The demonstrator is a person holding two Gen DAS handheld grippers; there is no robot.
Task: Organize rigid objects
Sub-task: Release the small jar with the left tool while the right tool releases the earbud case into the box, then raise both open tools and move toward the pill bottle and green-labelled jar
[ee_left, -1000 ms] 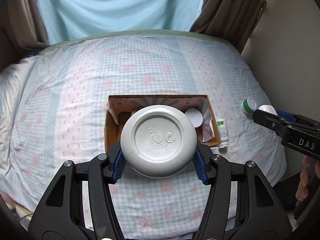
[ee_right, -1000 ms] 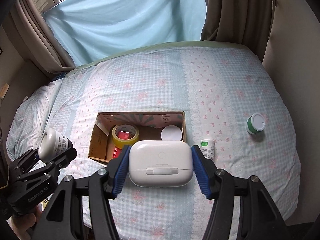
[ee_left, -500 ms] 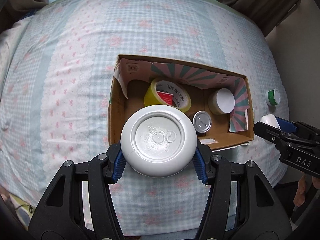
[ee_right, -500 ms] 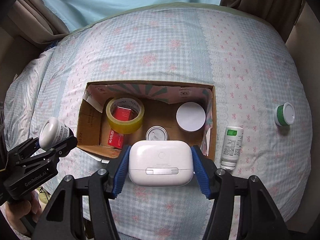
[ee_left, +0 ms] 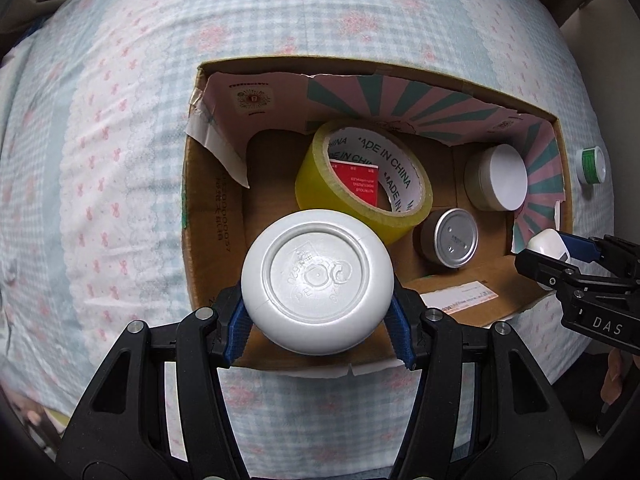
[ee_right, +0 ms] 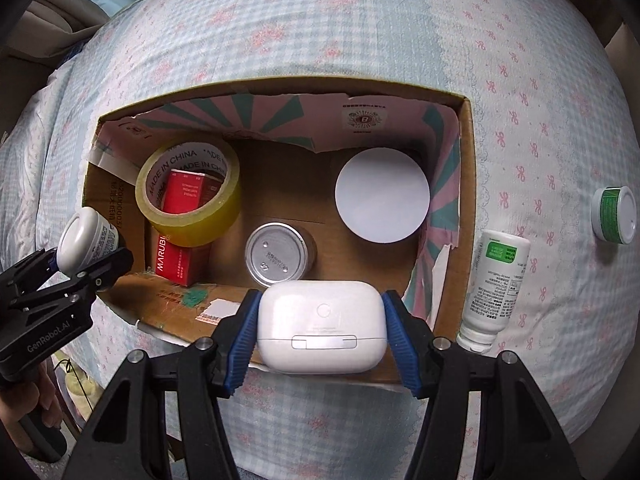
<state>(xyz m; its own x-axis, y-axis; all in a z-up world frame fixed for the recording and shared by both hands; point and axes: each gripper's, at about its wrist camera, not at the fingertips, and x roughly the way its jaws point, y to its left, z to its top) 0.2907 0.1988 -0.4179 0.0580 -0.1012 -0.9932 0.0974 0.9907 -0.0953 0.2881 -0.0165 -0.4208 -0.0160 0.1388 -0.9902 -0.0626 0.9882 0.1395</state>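
Two hand-held grippers clenched: left (ee_left: pixel 318 316) on base-forward white bottle (ee_left: pixel 317 280), right (ee_right: pixel 322 328) on crosswise earbud case (ee_right: pixel 322 328).

A bed (ee_right: pixel 360 32) in pale checked bedding carried a cardboard box (ee_right: pixel 466 184), a lying white bottle (ee_right: pixel 496 280) and a green-labelled jar (ee_right: pixel 614 216)

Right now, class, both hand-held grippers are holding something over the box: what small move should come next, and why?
Probably lower the left hand-held gripper to set the white bottle on the bare cardboard floor at the box's left end. It hovers there, while the tape roll and tins fill the middle and right.
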